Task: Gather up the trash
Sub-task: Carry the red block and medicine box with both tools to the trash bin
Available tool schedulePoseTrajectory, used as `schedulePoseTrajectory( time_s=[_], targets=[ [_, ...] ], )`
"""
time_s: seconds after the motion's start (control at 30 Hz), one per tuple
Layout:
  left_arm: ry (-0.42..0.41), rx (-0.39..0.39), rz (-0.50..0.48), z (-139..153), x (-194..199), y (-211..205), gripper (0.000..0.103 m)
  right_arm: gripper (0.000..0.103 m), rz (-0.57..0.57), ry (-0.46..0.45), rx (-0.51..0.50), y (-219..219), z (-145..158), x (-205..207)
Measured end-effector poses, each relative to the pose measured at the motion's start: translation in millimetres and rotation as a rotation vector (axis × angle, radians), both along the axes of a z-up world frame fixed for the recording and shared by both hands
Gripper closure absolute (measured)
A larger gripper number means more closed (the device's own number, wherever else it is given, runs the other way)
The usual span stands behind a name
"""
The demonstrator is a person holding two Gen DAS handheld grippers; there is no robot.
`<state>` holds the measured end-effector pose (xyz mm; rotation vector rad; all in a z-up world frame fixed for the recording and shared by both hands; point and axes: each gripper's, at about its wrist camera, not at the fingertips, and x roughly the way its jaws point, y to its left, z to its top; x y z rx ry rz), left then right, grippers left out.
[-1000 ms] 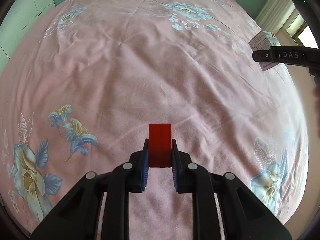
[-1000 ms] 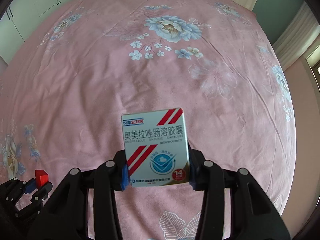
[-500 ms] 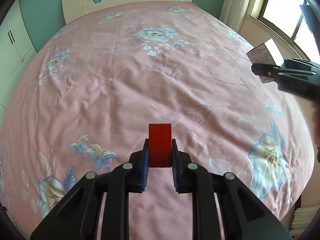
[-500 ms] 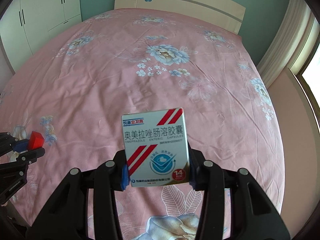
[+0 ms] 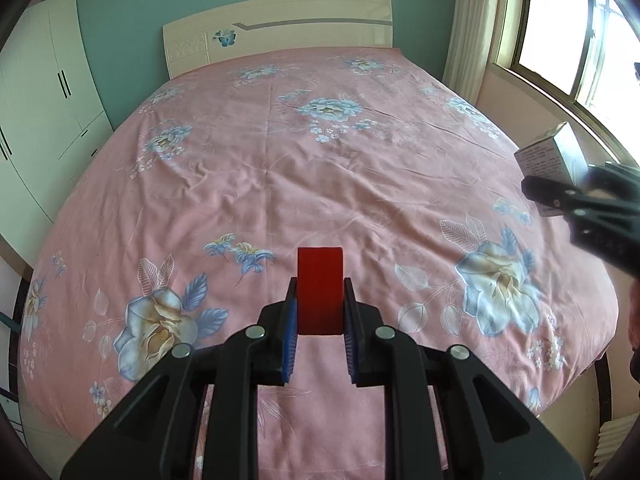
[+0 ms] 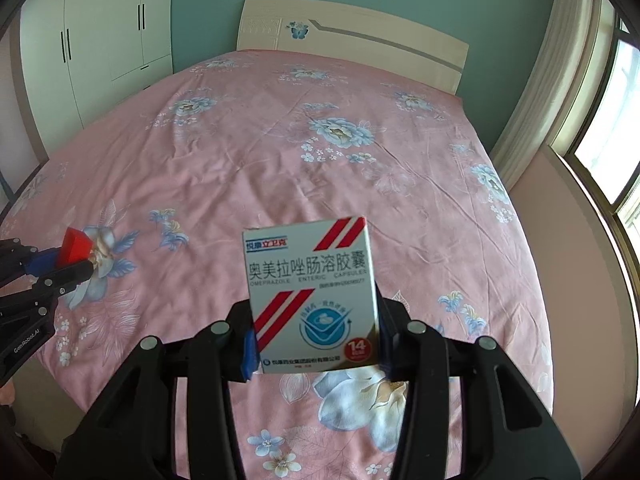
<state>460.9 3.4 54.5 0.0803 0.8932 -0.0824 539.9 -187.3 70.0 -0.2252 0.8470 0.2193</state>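
— Tongs, both loaded: our left tongs clamp the red block; our right tongs clamp the medicine box.

— Box stands upright, long axis toward twelve o'clock; we see no bin over the bed.

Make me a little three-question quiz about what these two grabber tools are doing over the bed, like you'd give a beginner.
1. True or false: the left gripper is closed on a red block.
2. What does the right gripper hold?
A. a white medicine box
B. a glass bottle
C. nothing
3. Fill in: both held items hang in the air above the pink floral ____.

Key
1. True; the block sits clamped between the blue pads.
2. A; the box stands upright between the fingers, printed face toward the camera.
3. Bedspread; neither item touches it, and no other loose trash shows on it.
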Motion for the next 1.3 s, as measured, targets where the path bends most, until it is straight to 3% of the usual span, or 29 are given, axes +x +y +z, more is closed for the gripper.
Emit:
schedulePoseTrajectory(
  time_s=[0.23,0.5,0.7,1.0,1.3],
  targets=[
    [-0.129,0.038,0.036,72.1,-106.1,12.1,0.081,0.058,0.025,-0.087,0.013,3.7,65.9,-121.1],
    [-0.206,0.057,0.045,115.7,-189.7,21.8,0.081,0.058,0.042,-0.177,0.017,-2.3,122.8,-229.1],
    [-0.262,0.092,0.038,134.3,-237.6,18.7,0.081,0.058,0.047,-0.220,-0.004,-8.0,140.8,-294.1],
    [-0.272,0.166,-0.051,117.0,-277.9,0.6,0.081,0.058,0.107,-0.200,-0.032,-13.5,110.8,-339.8],
    [-0.122,0.165,-0.134,26.7,-280.4,0.8,0.081,0.058,0.167,-0.075,-0.024,-5.0,24.4,-350.2]
  ],
)
